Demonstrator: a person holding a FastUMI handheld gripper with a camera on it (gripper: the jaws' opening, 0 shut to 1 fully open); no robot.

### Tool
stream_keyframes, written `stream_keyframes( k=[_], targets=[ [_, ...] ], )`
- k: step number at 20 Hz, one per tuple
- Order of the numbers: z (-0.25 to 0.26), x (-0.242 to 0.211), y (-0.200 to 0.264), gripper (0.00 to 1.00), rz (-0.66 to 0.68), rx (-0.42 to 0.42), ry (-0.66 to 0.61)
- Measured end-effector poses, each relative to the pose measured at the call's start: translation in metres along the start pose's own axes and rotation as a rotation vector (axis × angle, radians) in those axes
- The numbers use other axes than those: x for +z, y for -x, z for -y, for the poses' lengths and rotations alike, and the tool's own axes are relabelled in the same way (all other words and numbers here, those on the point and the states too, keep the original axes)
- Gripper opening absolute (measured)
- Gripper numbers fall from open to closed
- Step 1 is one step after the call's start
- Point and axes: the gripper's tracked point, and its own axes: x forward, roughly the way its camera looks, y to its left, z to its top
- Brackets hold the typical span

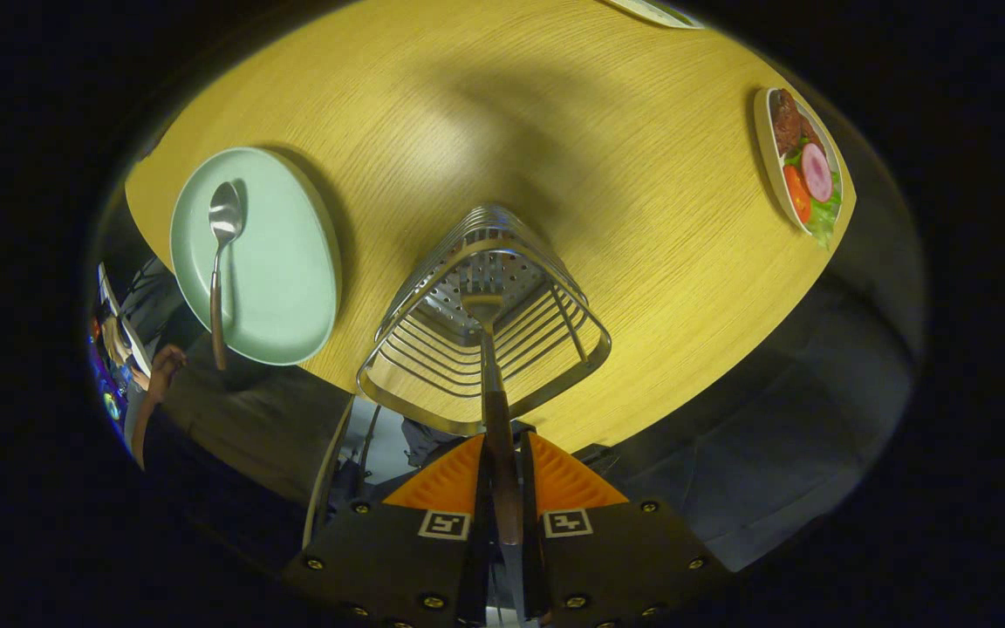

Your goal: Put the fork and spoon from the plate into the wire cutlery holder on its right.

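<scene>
Between the fingers: the gripper (502,488) is pinching the dark wooden handle of the slim metal fork (492,384), both fingers pressed on it from either side.
Fork position: it hangs head-down, the tines already inside the silver wire cutlery holder (485,323), close to the perforated floor; whether they touch it I cannot tell.
Fork handling: stiff and light, I'd judge, with most of the weight at the steel head. The smooth handle could slip or swing in a loose pinch, so the present hold well up the handle suits a straight drop.
Holder: open wire ribs on the round yellow wood-grain surface (485,113), likely light enough to tip or skid if the fork is pushed sideways against its rim.
Spoon: the metal spoon with a brown wooden handle (220,262) lies on the pale green oval plate (284,262), to the left of the holder, bowl away from the gripper, handle end hanging past the plate's near rim.
Spoon handling: same build, stiff, slick at the bowl. That overhanging handle looks the best place to take it, with room for the fingers on both sides.
Far side: a small dish of salad and sliced meat (803,166) sits well apart, out of the way.
</scene>
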Motion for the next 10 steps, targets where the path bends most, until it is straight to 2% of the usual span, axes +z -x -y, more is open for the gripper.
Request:
stream_keyframes(
  k=[3,7,10],
  targets=[
    [-0.001,0.003,0.013,0.16,0.073,0.04,-0.048],
    [0.005,-0.005,0.03,0.17,0.139,0.053,-0.073],
    [0.01,-0.007,0.048,0.17,0.251,0.05,-0.122]
  ],
)
